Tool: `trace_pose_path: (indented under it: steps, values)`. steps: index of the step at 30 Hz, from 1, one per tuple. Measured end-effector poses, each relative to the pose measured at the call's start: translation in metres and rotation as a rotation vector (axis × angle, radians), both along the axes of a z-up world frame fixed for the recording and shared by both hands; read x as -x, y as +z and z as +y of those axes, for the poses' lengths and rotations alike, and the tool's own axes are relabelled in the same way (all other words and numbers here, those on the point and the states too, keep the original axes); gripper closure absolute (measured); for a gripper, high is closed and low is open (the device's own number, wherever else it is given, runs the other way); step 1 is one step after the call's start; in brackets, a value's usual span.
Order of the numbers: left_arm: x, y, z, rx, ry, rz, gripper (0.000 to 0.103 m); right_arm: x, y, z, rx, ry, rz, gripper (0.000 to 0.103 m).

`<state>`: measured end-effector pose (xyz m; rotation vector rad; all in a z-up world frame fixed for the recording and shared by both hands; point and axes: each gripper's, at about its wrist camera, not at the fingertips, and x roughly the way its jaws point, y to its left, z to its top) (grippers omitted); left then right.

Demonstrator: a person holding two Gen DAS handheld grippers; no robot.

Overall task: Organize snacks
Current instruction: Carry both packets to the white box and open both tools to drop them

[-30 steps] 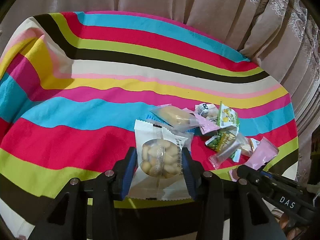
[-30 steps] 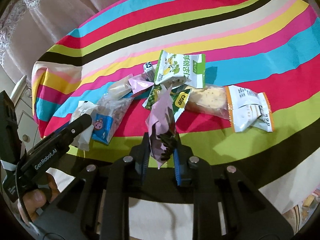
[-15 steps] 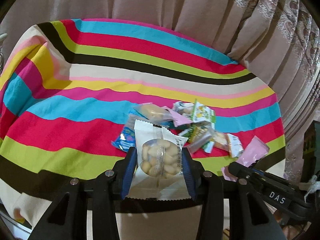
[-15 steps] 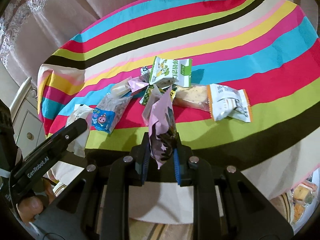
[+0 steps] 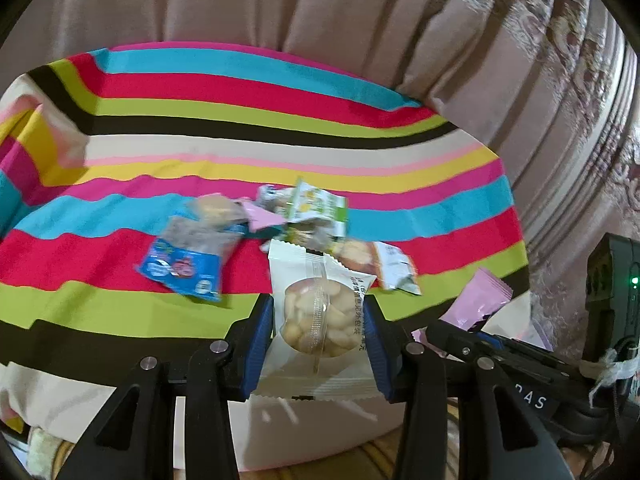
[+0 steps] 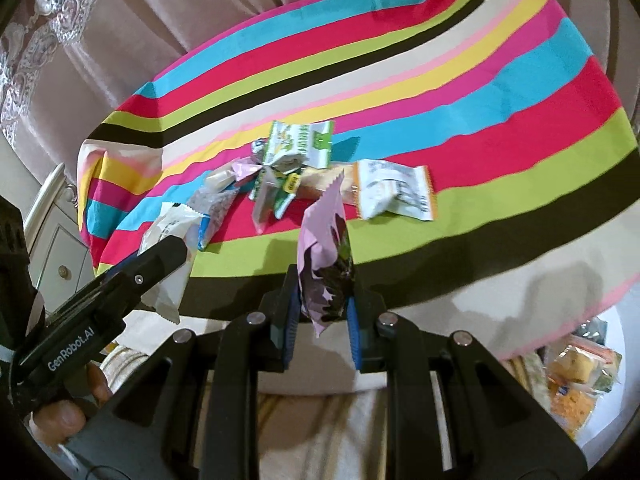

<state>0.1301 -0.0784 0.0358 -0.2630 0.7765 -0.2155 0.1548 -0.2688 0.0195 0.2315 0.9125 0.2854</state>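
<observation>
Both grippers lifted off the striped tablecloth [image 5: 240, 148] at its near edge, each carrying a packet. Left gripper [image 5: 318, 344]: blue-padded fingers [image 5: 256, 344] pinching a white packet with a clear window [image 5: 316, 320] full of pale round biscuits, gripped at both side edges, serrated lower edge hanging below the pads, upper edge overlapping the snack pile behind it. Right gripper [image 6: 322, 312]: fingers [image 6: 289, 322] almost together, clamped on a pink packet with dark print [image 6: 326, 264] that stands upright and crumpled above the pads. Snack pile [image 6: 296, 176] left lying near the middle of the tablecloth, on the red, blue and green stripes: a green-and-white packet [image 6: 300, 142] at the far side, a white packet with orange ends [image 6: 394, 194] at the pile's right in the right wrist view, a clear bag with a blue label [image 5: 184, 264] at the pile's left in the left wrist view, small pink and clear wrappers tangled between them. In the left wrist view, the pink packet showing again at the lower right beyond the tablecloth's edge, above the other gripper's black body. In the right wrist view, a person's hand [image 6: 68, 412] around the left gripper's handle at lower left, the white packet visible in front of it. More packets [image 6: 580, 376] below the tablecloth's edge at lower right, blurred. Pinkish curtain [image 5: 360, 20] hanging behind the tablecloth.
</observation>
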Motion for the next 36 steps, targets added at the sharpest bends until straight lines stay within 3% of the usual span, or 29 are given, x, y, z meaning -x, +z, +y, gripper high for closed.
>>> trace_pose_path:
  steps: [10,22,32,36]
  values:
    - [0.000,0.004,-0.071,-0.007,-0.163,0.016,0.058,0.019,0.001,-0.078,0.024,-0.116,-0.001,0.079]
    - [0.007,0.004,-0.182,-0.012,-0.419,0.048,0.058,0.045,-0.010,-0.208,0.062,-0.369,0.029,0.079]
    - [0.021,0.004,-0.247,0.008,-0.583,0.075,0.057,0.059,-0.004,-0.277,0.101,-0.518,0.009,0.079]
    - [0.025,0.007,-0.254,0.035,-0.625,0.083,0.038,0.059,-0.003,-0.290,0.144,-0.572,0.023,0.073]
